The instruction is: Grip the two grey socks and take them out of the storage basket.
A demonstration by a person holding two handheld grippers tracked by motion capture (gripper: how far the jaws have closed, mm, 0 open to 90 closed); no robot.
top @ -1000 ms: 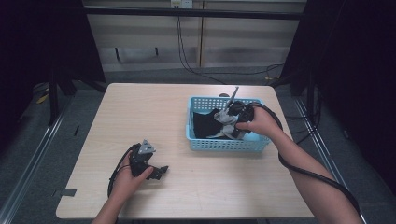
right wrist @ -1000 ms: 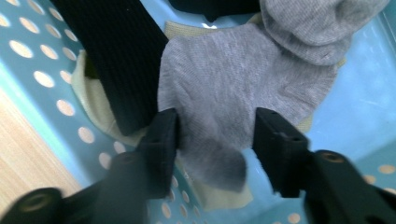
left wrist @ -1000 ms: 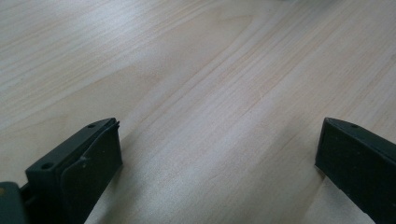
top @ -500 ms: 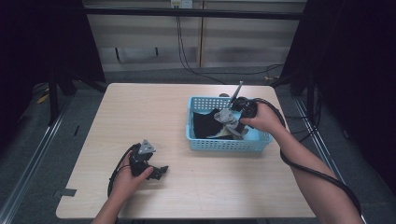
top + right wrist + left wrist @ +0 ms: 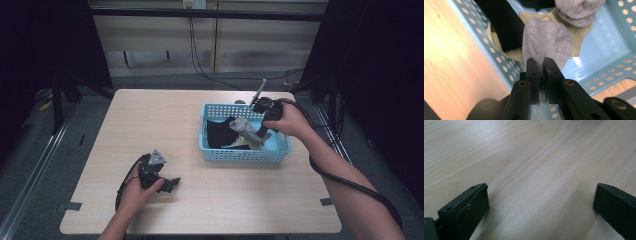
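A grey sock (image 5: 545, 41) is being pinched at its near edge by the right gripper (image 5: 541, 65), jaws closed down on the fabric; in the right gripper view the sock is fanning upward from the jaws toward the top centre of the frame, long axis running away from the gripper; its far end is being draped over a black garment (image 5: 501, 21) and a beige cloth (image 5: 574, 35) inside the blue basket (image 5: 487, 47). In the high view the right gripper (image 5: 250, 131) is being held over the basket (image 5: 240, 154) at centre right of the frame, the sock (image 5: 241, 123) being raised just above the pile and not yet clear of the basket wall.

The left gripper (image 5: 167, 184) is being rested low on the table (image 5: 165, 115) at lower left, well apart from the basket; in the left gripper view its jaws are being held wide apart with bare wood (image 5: 536, 170) between them.

The right hand is judged the nearer one; the coming move is judged to turn on the sock being lifted up and across the perforated wall lying toward the lower left of the right gripper view, with the trailing end at risk of being snagged on the pile.
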